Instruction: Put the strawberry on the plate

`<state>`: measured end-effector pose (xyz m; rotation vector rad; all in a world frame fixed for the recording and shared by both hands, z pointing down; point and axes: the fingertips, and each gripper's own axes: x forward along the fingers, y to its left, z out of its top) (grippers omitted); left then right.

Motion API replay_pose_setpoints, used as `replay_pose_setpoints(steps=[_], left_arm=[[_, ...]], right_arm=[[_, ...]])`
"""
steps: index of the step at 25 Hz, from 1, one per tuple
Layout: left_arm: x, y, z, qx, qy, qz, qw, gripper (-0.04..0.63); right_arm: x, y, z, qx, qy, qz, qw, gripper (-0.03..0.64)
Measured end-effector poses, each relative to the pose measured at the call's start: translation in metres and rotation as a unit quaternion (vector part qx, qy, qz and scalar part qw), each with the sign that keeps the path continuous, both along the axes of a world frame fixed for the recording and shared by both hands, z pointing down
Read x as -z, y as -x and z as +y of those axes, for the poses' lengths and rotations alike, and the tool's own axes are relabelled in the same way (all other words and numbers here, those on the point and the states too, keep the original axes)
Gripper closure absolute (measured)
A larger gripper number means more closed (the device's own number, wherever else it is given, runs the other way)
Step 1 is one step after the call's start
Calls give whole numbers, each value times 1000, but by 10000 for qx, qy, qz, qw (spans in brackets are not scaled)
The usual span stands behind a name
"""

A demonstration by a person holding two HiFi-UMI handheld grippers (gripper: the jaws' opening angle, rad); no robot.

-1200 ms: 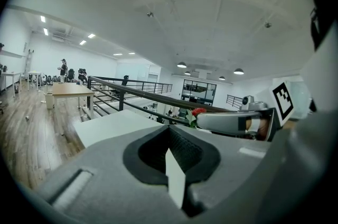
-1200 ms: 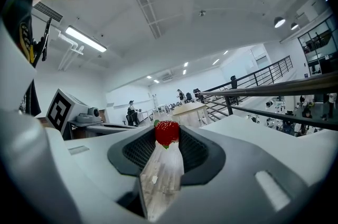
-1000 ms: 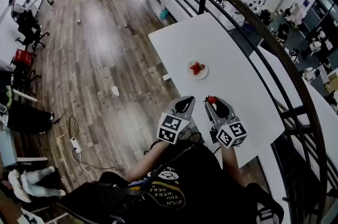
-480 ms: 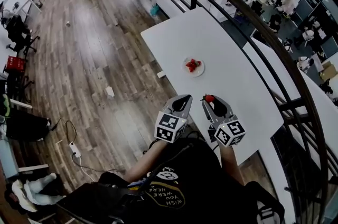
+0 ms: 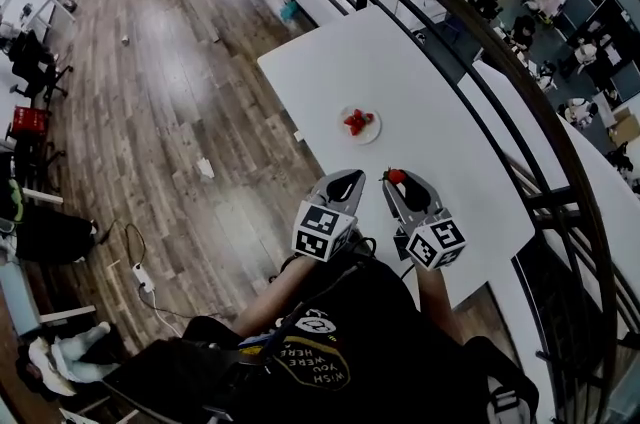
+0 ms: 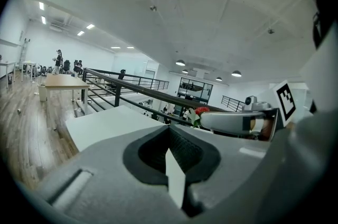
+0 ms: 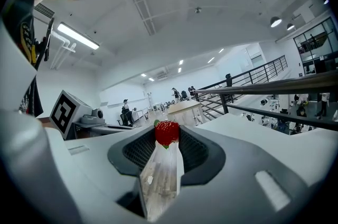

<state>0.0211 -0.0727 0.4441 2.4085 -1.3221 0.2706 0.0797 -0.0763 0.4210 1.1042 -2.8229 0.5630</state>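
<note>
Left forearm and right forearm extended forward, side by side. Left grey plastic two-jaw gripper pointing ahead and slightly down; jaws closed tip to tip, empty. Right grey plastic two-jaw gripper roughly parallel, just beside the left, not touching it; jaws clamped at the tips on small red strawberry. Square-marker cubes on both grippers facing up.

A small red strawberry with a green leafy cap is pinched at the tip of the right tongs, above the white tabletop. Just ahead lies a small round white plate, flat on the tabletop, carrying other red strawberries.
</note>
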Motion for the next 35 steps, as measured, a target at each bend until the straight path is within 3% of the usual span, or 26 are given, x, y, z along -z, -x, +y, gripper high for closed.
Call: replay_pose_setpoints(steps=[14, 29, 35], left_arm=[[-18, -8, -20, -114, 103, -228, 9996, 591], [-4, 53, -58, -282, -22, -8, 9996, 591], [-15, 84, -61, -140, 109, 231, 9996, 591]], right_arm=[[-20, -13, -28, -135, 64, -147, 9998, 477], [-11, 50, -53, -283, 35, 75, 9996, 477], [-33, 53, -61, -430, 116, 480, 9979, 477]])
